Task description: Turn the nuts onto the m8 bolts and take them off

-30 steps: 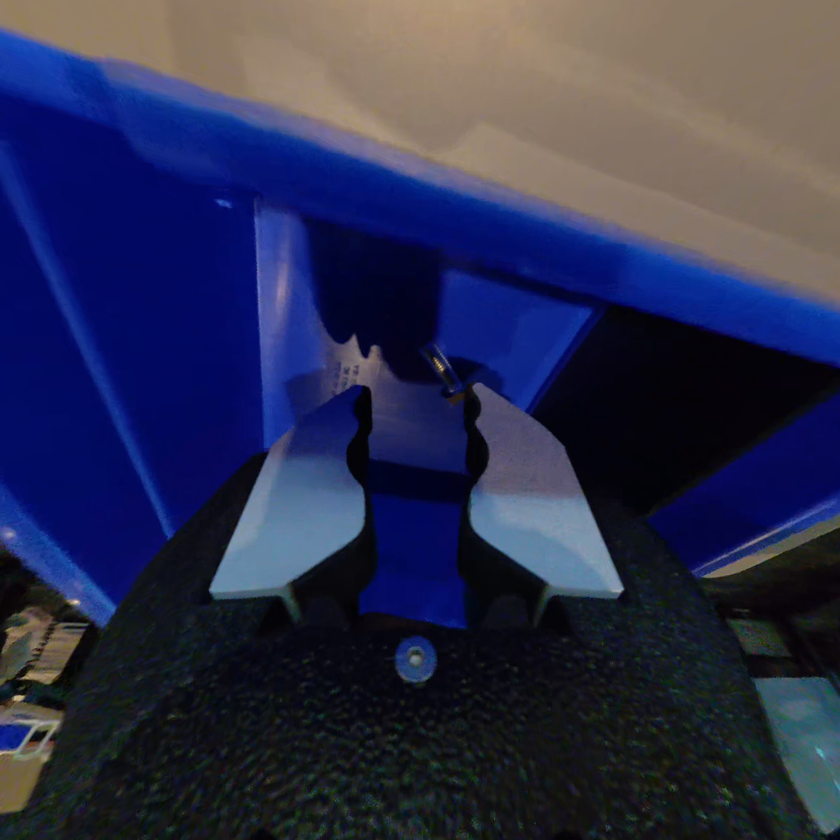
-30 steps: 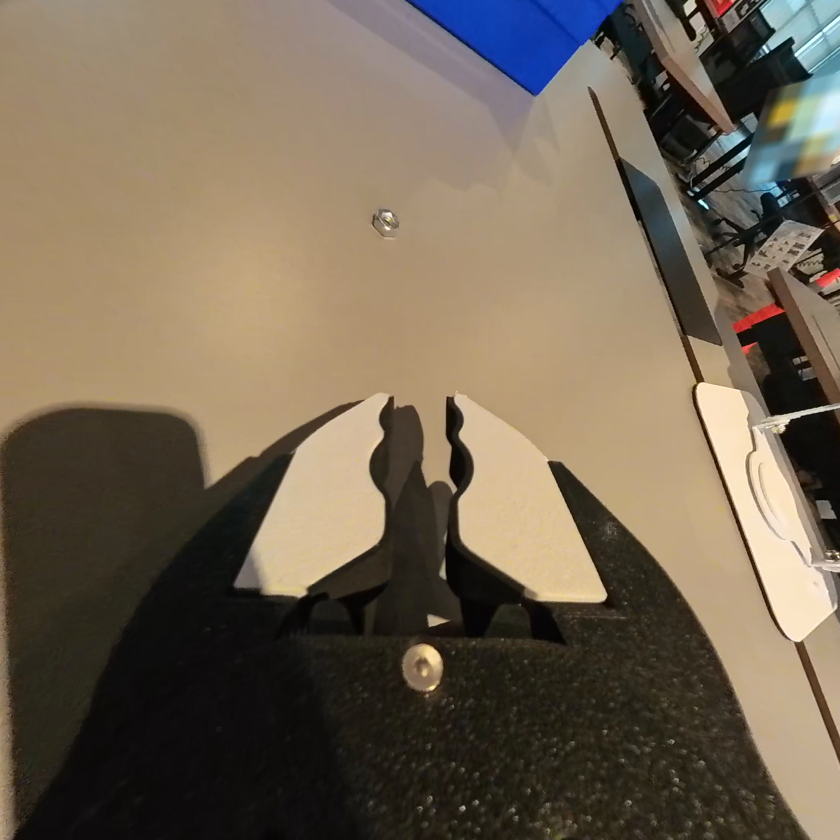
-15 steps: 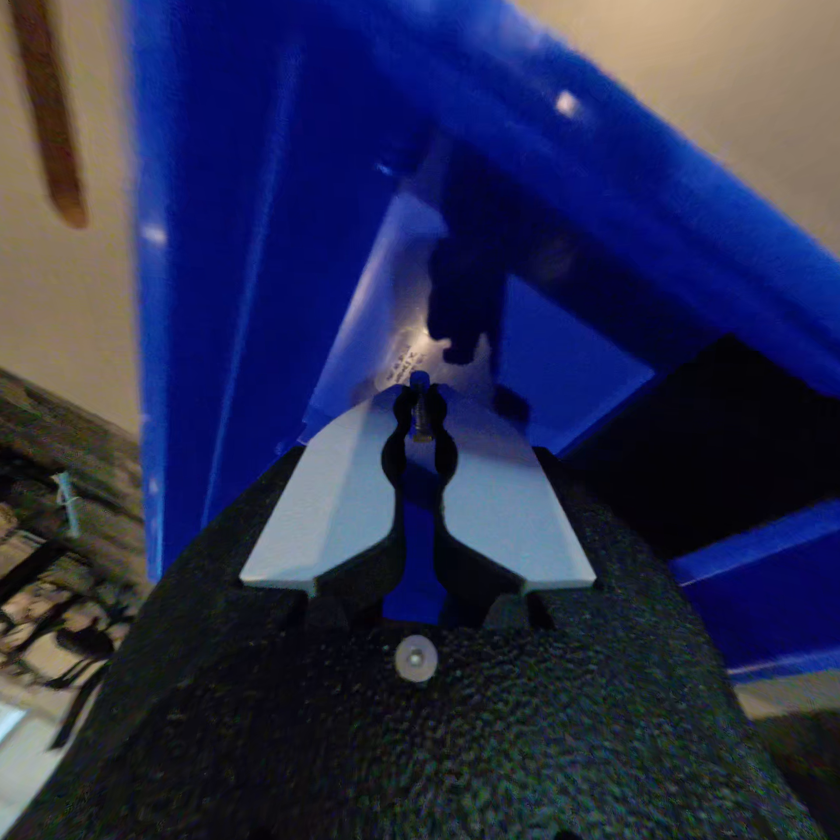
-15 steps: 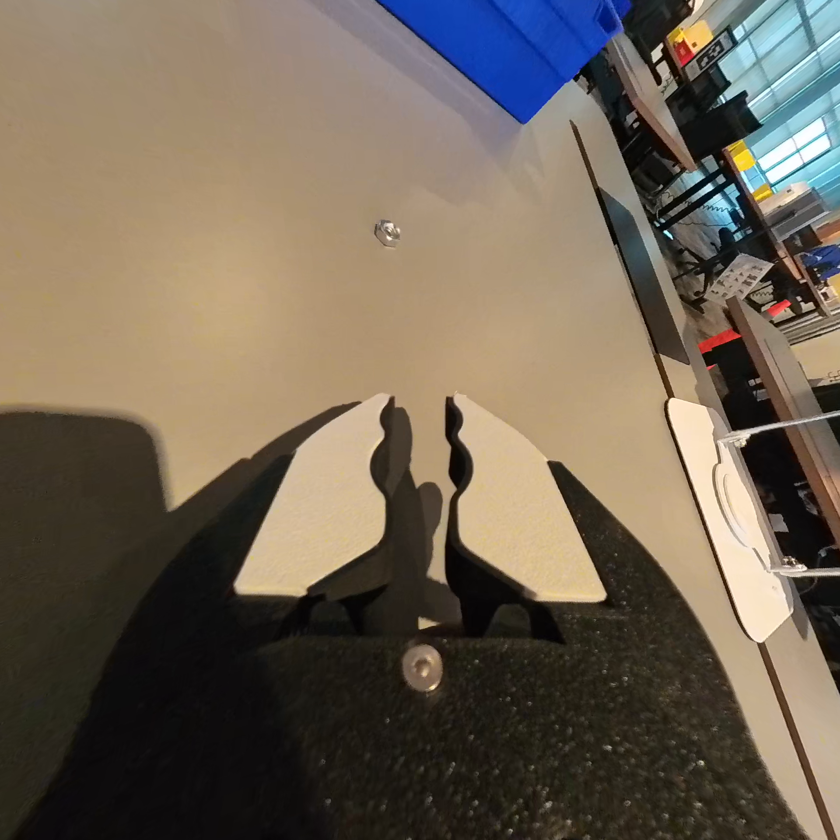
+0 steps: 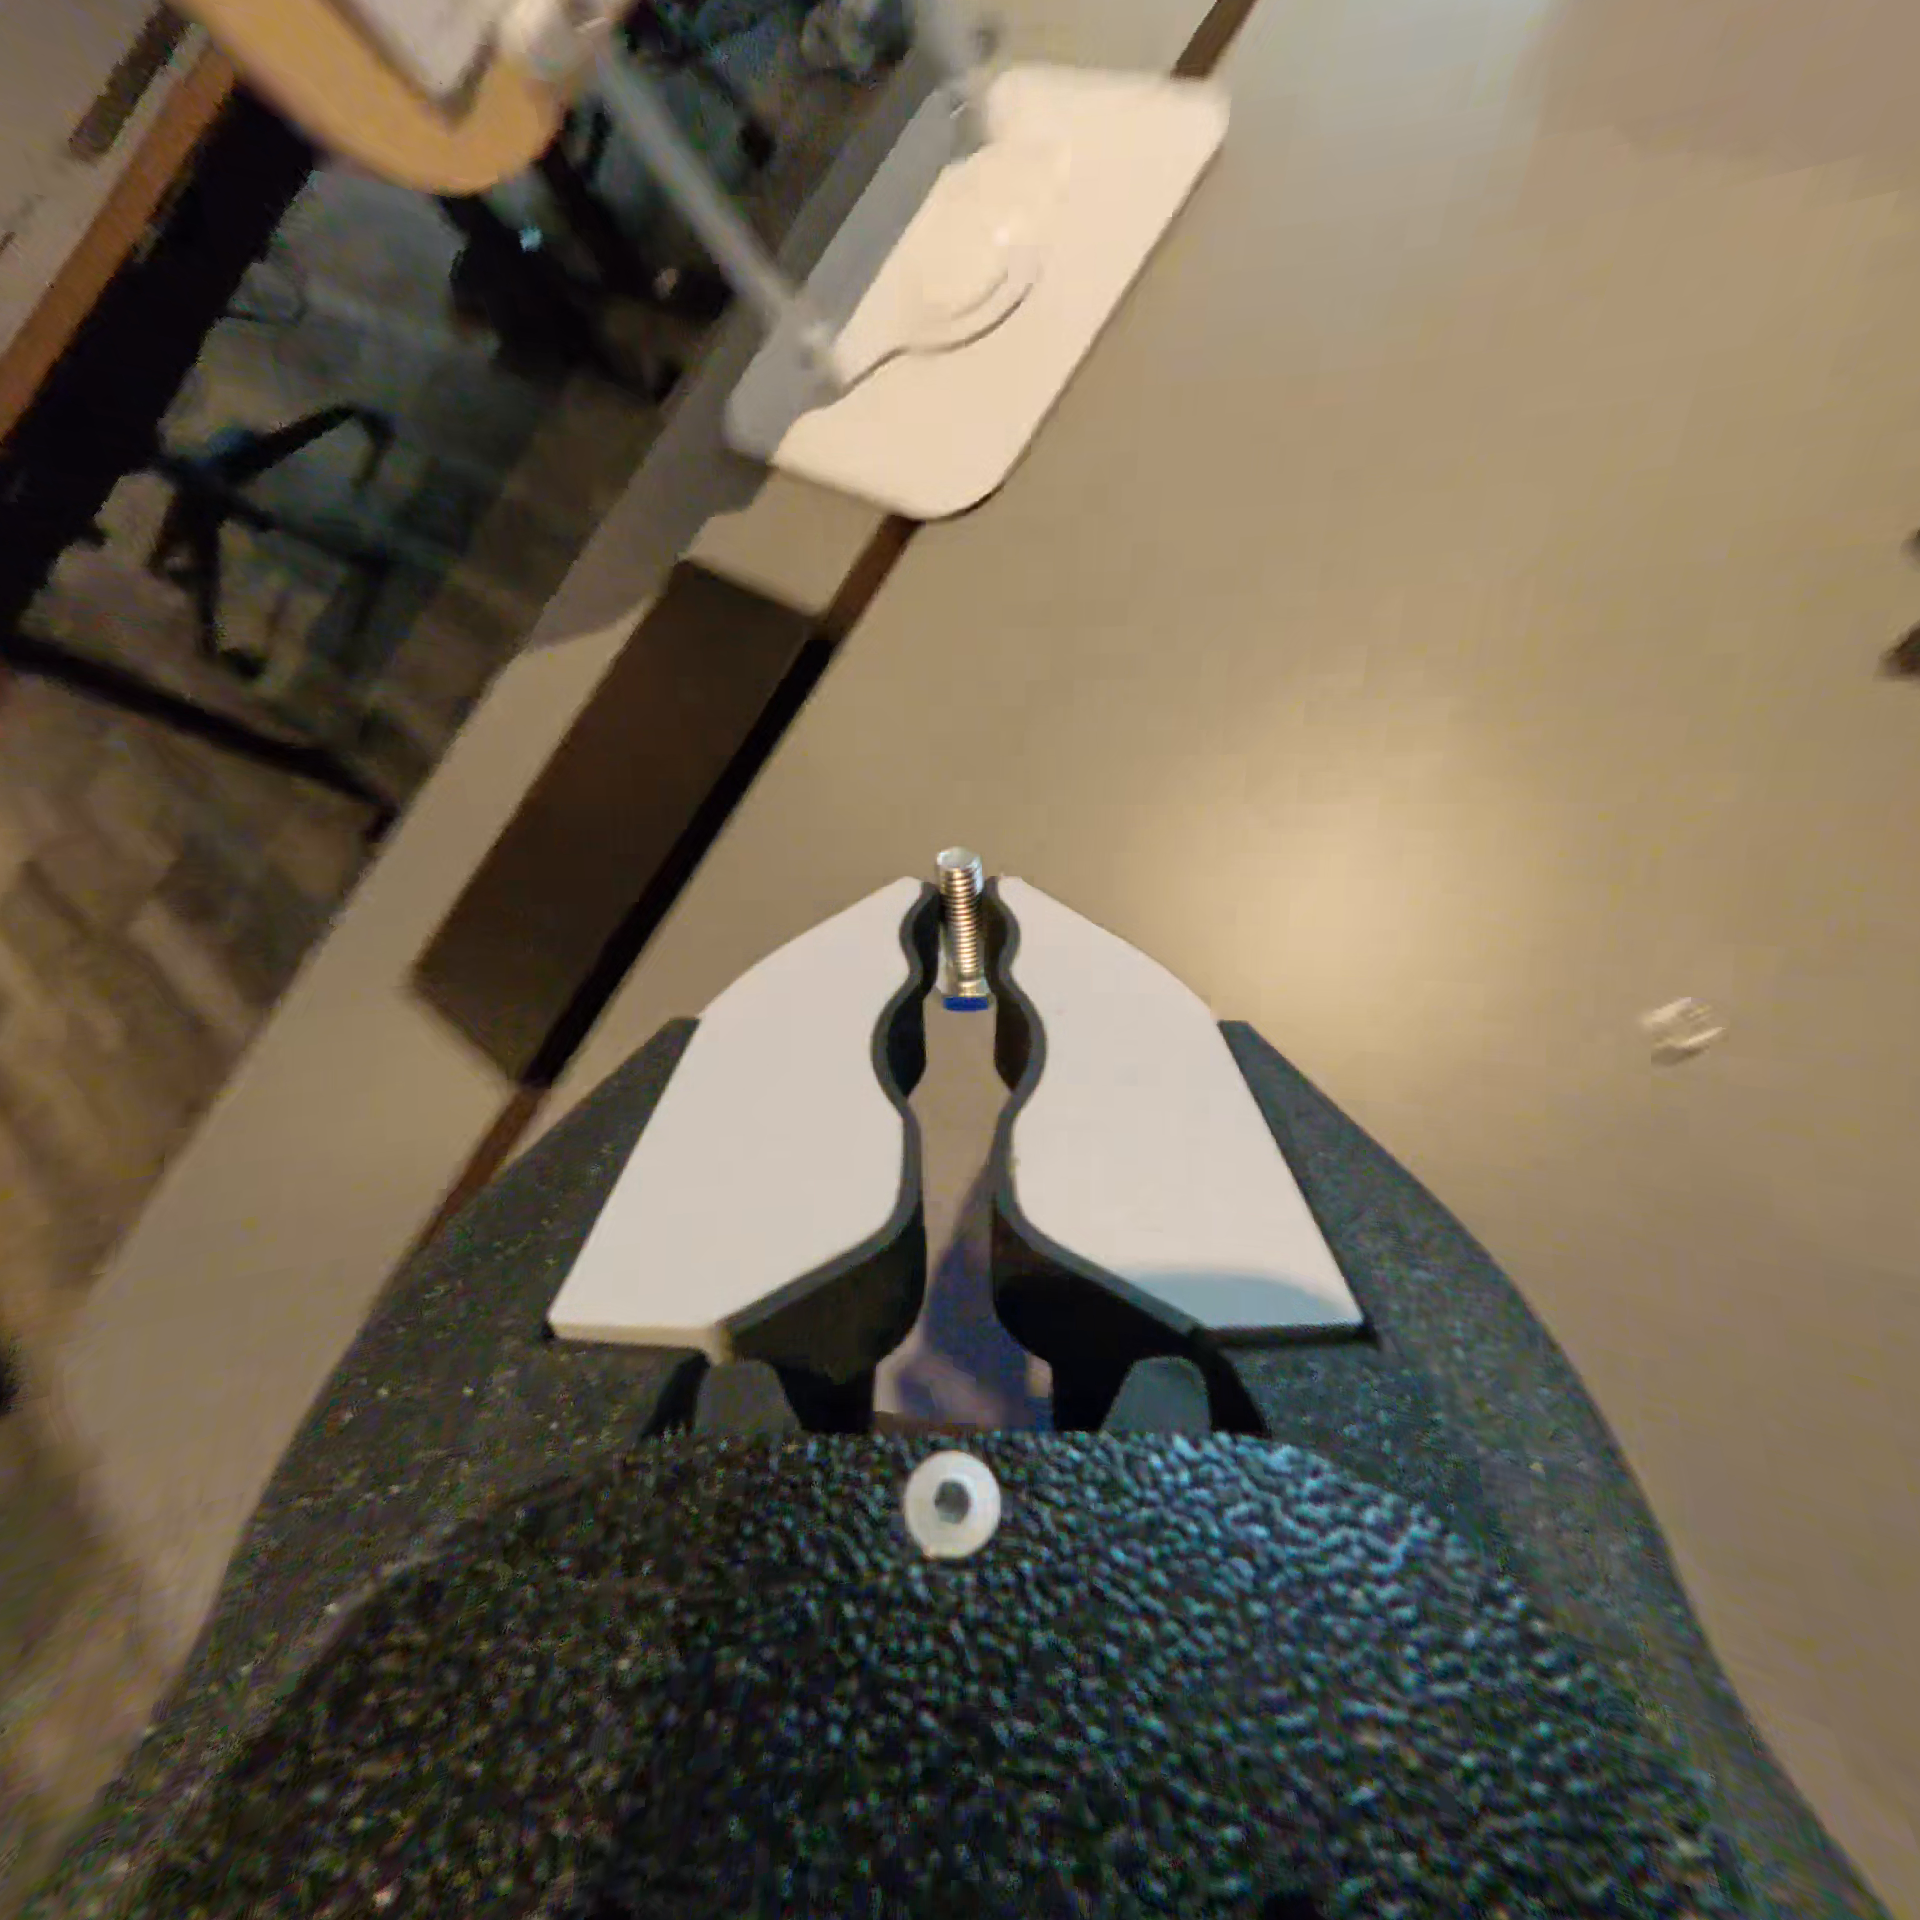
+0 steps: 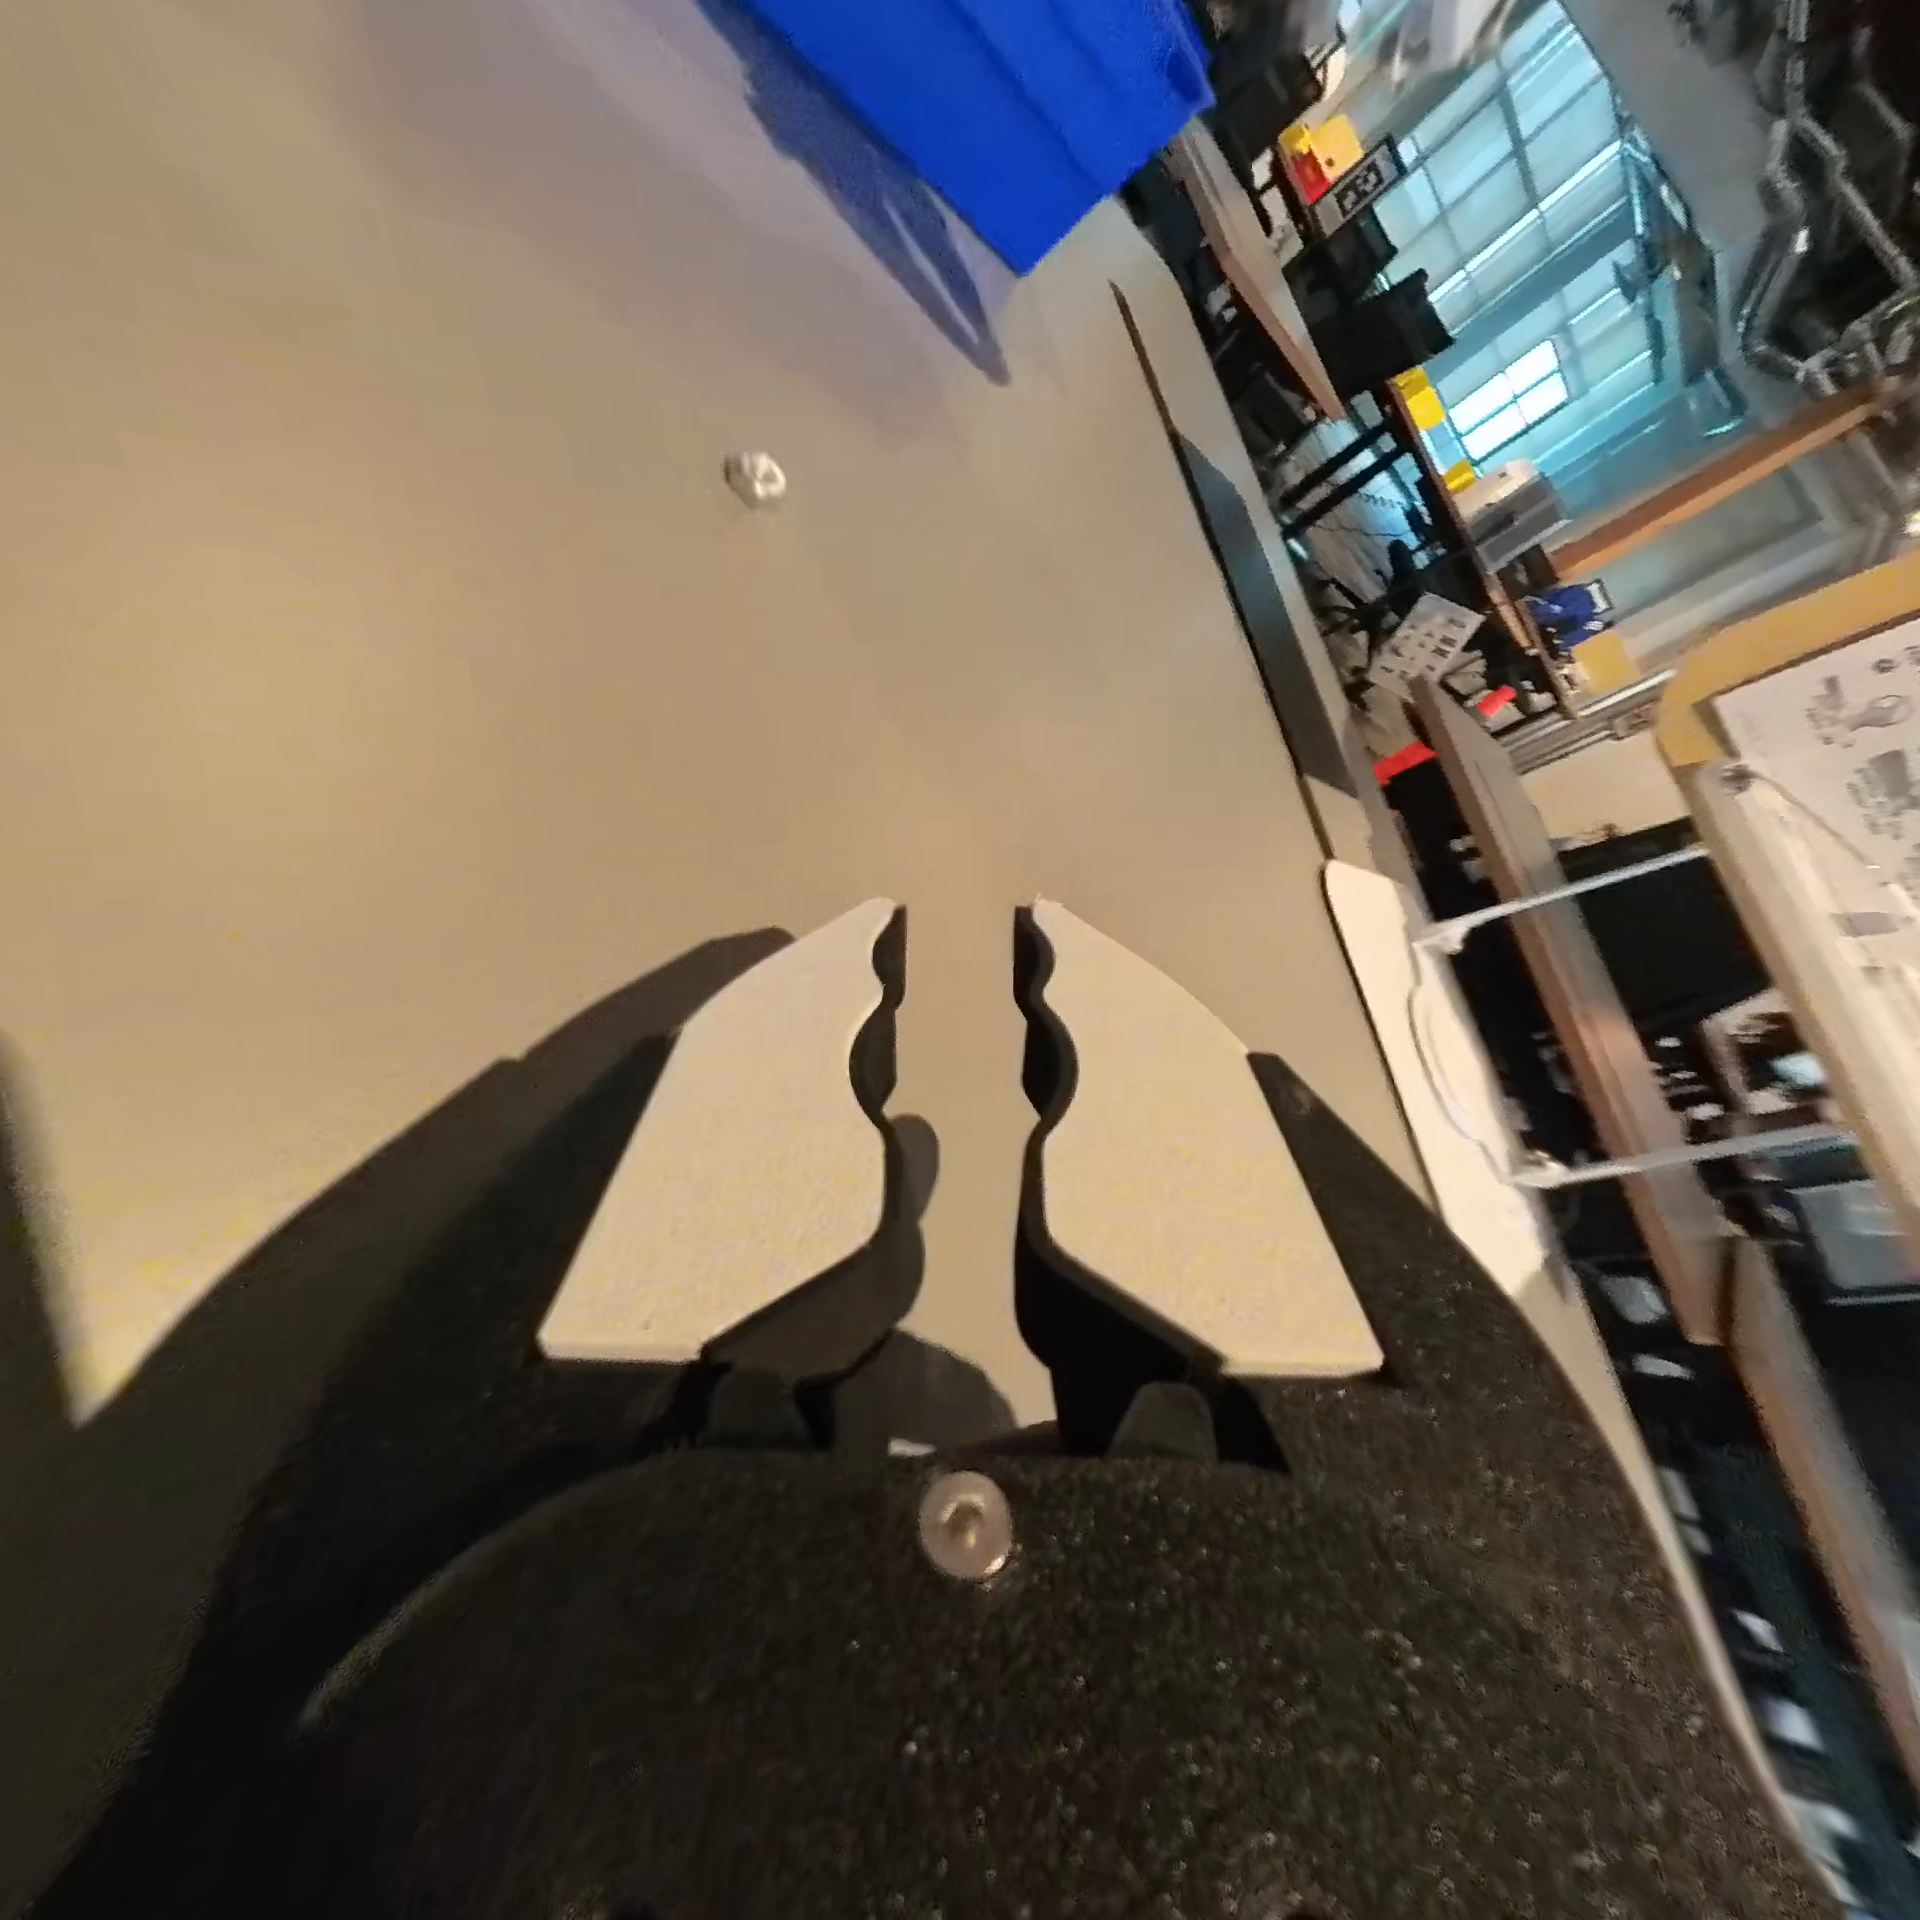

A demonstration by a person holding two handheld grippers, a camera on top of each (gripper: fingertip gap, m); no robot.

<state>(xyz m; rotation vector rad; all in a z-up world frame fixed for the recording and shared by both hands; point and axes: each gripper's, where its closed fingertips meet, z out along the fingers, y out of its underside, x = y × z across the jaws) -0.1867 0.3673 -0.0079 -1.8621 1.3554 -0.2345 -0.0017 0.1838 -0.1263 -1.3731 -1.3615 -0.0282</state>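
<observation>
Left gripper [image 5: 958, 894]: clenched on a small silver bolt [image 5: 958, 920], which is pinched between the grey fingertips [image 5: 831, 997] with its threaded end pointing forward past the tips and a blue-marked end seated back in the notch between the jaws. The bolt is held clear above the tan table [image 5: 1455, 623], not touching it. To the right of this gripper and apart from it, a small silvery nut [image 5: 1681, 1029] lies on the table surface, blurred by motion. Farther on, at the table's edge, a white plate [image 5: 987, 291] with a clear stand rests on the surface; its detail is smeared. Right gripper [image 6: 958, 925]: released, jaws parted with a narrow gap and nothing between them, held low over the same table and casting a dark shadow to its left. Ahead of it and slightly left, well apart from the fingertips, the nut [image 6: 754, 480] lies flat on the bare table. Beyond the nut, at the far end of the table, stands a blue bin [image 6: 997, 114], of which only a lower corner shows. The white plate [image 6: 1392, 1039] sits at the table's right edge in this view.
</observation>
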